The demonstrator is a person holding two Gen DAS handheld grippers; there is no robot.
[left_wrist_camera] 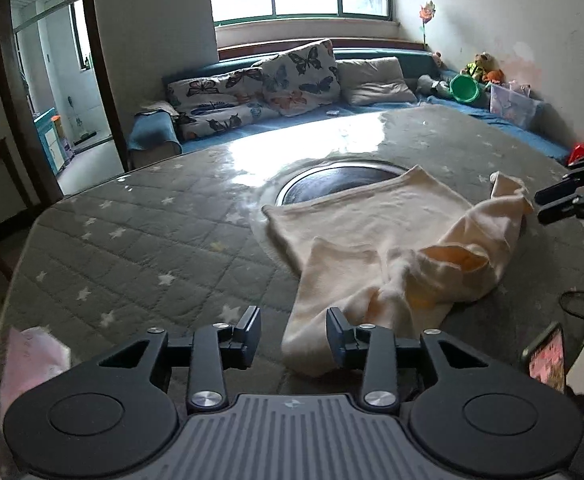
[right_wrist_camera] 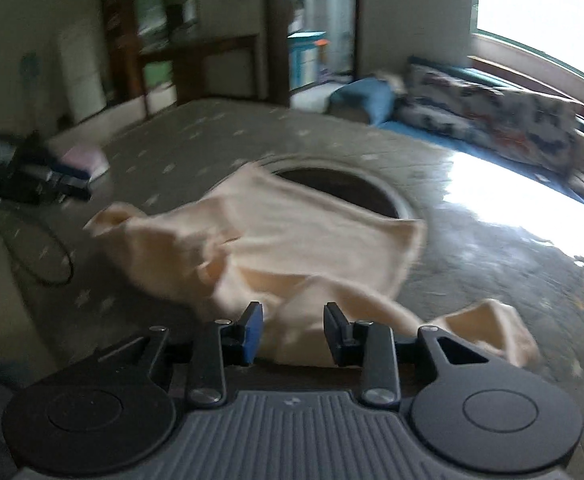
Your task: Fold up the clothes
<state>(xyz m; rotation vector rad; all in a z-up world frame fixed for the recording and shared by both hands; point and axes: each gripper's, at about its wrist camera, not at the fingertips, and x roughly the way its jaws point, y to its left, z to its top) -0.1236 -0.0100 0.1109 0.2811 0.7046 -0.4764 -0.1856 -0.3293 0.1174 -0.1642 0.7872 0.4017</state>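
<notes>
Grey starry desk (left_wrist_camera: 132,232) has a cream top (left_wrist_camera: 372,220) sprawled loose. Both grippers, left (left_wrist_camera: 294,334) and right (right_wrist_camera: 292,332), hover partly open, fingers empty. Looks like flattening comes next, so grab the sleeves.

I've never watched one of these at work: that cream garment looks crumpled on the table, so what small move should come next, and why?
Probably close the left gripper on the near hem of the cream garment and draw it flat. Its jaws stand open with the hem's edge between them, and nothing is gripped. The right gripper is open too, over the bunched cloth, and the sleeves lie folded over the body.
</notes>
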